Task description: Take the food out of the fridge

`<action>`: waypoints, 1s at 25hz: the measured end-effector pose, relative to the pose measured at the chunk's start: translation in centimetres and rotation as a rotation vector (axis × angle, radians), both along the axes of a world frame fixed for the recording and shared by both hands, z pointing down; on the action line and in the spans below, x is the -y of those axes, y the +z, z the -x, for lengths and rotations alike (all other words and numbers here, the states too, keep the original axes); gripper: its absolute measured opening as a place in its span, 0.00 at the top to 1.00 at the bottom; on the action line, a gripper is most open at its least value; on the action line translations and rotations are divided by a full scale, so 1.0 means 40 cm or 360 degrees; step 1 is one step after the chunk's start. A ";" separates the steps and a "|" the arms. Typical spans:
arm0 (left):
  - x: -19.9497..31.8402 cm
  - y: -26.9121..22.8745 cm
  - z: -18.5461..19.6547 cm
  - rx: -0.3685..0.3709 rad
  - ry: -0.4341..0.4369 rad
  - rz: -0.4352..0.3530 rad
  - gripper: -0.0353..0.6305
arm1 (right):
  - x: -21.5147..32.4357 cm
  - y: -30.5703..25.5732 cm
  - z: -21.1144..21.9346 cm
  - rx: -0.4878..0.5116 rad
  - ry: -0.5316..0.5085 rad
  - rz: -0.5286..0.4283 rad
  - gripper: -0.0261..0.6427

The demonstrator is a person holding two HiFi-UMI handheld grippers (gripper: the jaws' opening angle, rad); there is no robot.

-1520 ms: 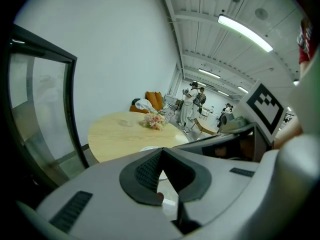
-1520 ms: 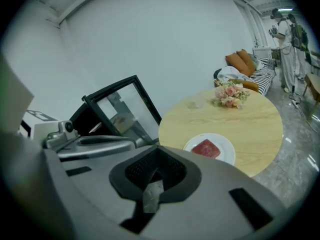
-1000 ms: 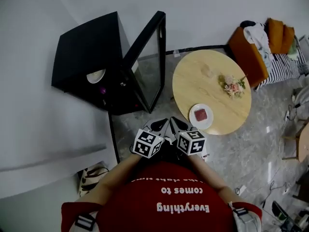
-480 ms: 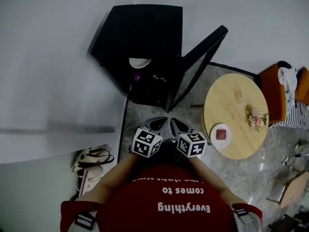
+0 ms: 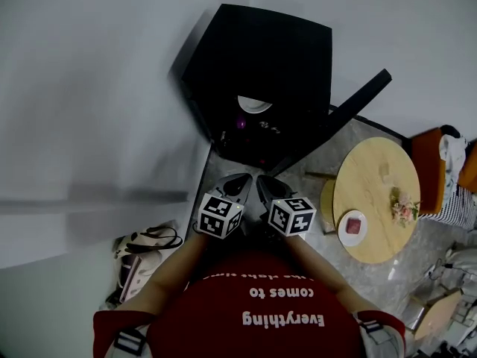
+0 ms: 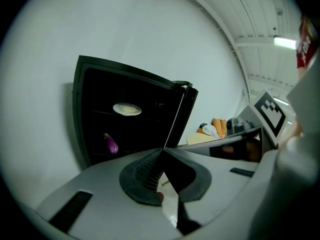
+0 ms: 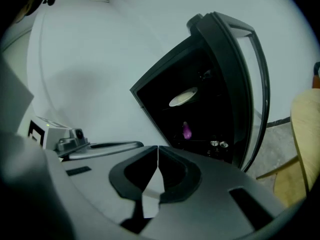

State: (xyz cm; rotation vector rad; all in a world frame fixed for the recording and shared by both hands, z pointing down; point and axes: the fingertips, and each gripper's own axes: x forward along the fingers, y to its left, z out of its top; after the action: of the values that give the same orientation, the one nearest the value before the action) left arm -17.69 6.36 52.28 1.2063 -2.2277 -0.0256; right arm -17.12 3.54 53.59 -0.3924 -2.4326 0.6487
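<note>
The black fridge [image 5: 261, 66] stands open, its door [image 5: 350, 114] swung out to the right. Inside, a white plate of pale food [image 5: 255, 104] sits on an upper shelf and a purple eggplant [image 5: 241, 124] lies below it. Both show in the left gripper view, plate [image 6: 127, 109] and eggplant [image 6: 110, 144], and in the right gripper view, plate [image 7: 183, 97] and eggplant [image 7: 186, 130]. My left gripper [image 5: 237, 181] and right gripper [image 5: 264, 183] are side by side in front of the fridge, short of it. Each is shut and holds nothing [image 6: 162, 150] [image 7: 158, 147].
A round wooden table [image 5: 380, 177] stands right of the fridge door, with a white plate of red food [image 5: 353, 227] and a small flower bunch [image 5: 402, 207] on it. An orange chair [image 5: 436, 151] is beyond it. A bag [image 5: 145, 243] lies on the floor at left.
The view has swung from the table toward the fridge, which now lies straight ahead. Both grippers stayed shut and side by side as they moved with the turn.
</note>
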 end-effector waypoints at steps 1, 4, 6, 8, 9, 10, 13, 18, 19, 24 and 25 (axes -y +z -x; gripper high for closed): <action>-0.014 -0.002 0.018 0.0003 -0.0013 -0.0005 0.94 | -0.010 -0.003 0.017 0.0005 0.0003 -0.0003 0.94; -0.053 -0.008 0.068 0.0008 -0.0053 -0.0024 0.94 | -0.032 -0.010 0.070 0.0021 0.0022 0.0000 0.94; -0.076 -0.008 0.098 0.0010 -0.0072 -0.0036 0.94 | -0.039 -0.010 0.106 0.0030 0.0043 -0.0003 0.94; -0.095 -0.008 0.127 0.0014 -0.0081 -0.0047 0.94 | -0.039 -0.012 0.145 0.0040 0.0086 -0.0006 0.94; -0.105 -0.009 0.141 0.0016 -0.0082 -0.0051 0.94 | -0.037 -0.012 0.165 0.0040 0.0123 0.0004 0.94; -0.115 -0.009 0.155 0.0018 -0.0082 -0.0054 0.94 | -0.033 -0.012 0.186 0.0035 0.0173 0.0028 0.94; -0.146 -0.008 0.192 0.0020 -0.0072 -0.0061 0.94 | -0.014 -0.001 0.243 -0.0008 0.0351 0.0128 0.93; -0.163 -0.003 0.251 0.0036 -0.0020 -0.0065 0.94 | 0.013 0.031 0.323 -0.0079 0.0545 0.0251 0.86; -0.165 -0.002 0.262 0.0037 -0.0009 -0.0066 0.94 | 0.016 0.034 0.336 -0.0090 0.0581 0.0307 0.85; -0.165 0.004 0.306 0.0038 0.0035 -0.0068 0.94 | 0.038 0.057 0.401 -0.0123 0.0776 0.0723 0.72; -0.164 0.006 0.312 0.0035 0.0041 -0.0069 0.94 | 0.046 0.063 0.412 -0.0126 0.0814 0.0788 0.72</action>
State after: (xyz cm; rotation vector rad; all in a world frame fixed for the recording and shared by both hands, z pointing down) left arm -30.16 12.90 52.54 1.2645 -2.2405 -0.0511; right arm -33.61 1.69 56.11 0.0807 -2.2807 1.4664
